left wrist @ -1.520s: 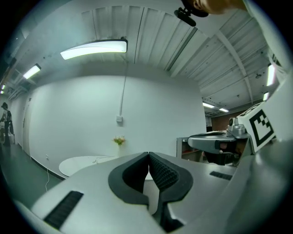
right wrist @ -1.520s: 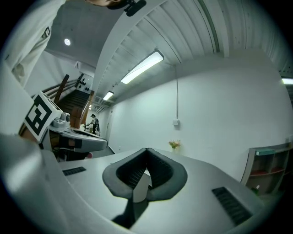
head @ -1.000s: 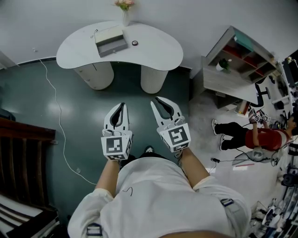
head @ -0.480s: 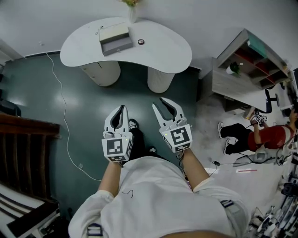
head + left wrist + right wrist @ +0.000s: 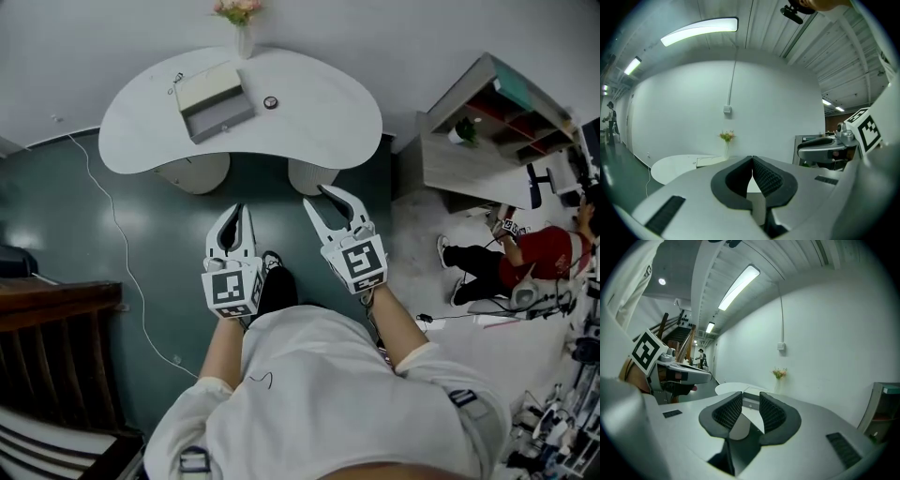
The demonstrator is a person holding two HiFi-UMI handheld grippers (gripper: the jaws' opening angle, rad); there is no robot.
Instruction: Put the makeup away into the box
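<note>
Reader: Table (image 5: pixel 319 122) first. Where is it?
Describer: At the far side of the room, white and curved, well apart from both grippers. The box (image 5: pixel 214 98) lies on its left half, long axis running far-left to near-right, with its grey tray open toward the near edge.
Reader: And the grippers?
Describer: Left gripper (image 5: pixel 233 214) has its jaws together, empty. Right gripper (image 5: pixel 328 202) has its jaws opening, nothing between them.
Reader: The makeup?
Describer: Probably the small round item (image 5: pixel 271 102) just right of the box. It is round, so no long axis shows. It looks light, hard and perhaps slippery, so grip it across its rim.
</note>
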